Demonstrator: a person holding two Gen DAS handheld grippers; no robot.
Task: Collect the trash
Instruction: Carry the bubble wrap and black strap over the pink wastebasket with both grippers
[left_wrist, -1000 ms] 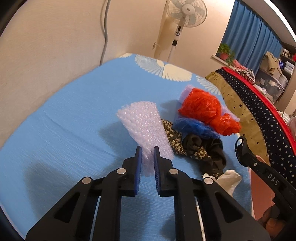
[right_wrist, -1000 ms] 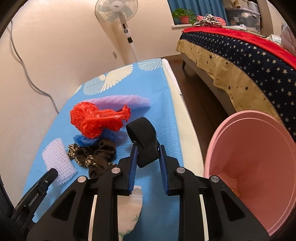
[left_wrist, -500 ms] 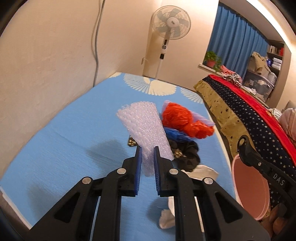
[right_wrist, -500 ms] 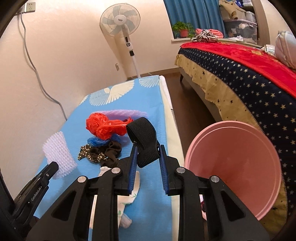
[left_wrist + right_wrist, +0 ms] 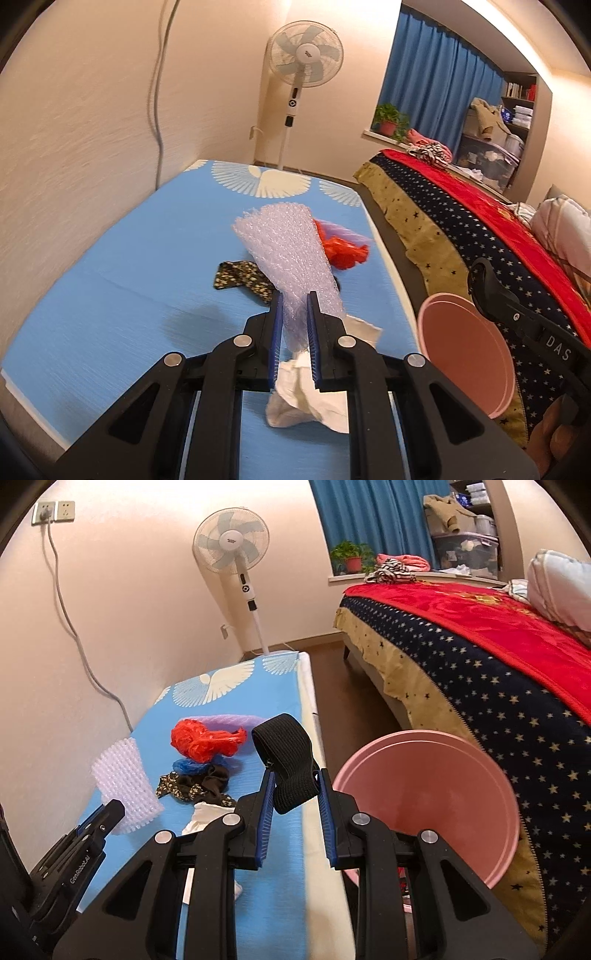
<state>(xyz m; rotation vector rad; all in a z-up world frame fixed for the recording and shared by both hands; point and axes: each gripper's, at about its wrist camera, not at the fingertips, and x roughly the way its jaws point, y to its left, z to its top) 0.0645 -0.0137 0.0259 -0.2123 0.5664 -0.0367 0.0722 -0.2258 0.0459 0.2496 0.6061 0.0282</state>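
Both my loads have come up off the surface since a moment ago and the pink bin now looms nearer, so dropping looks next. My left tongs pinch the bubble wrap, a crinkly, translucent fan. My right tongs pinch the band, a black ribbed elastic loop. Red plastic, dark cloth and white paper remain behind.
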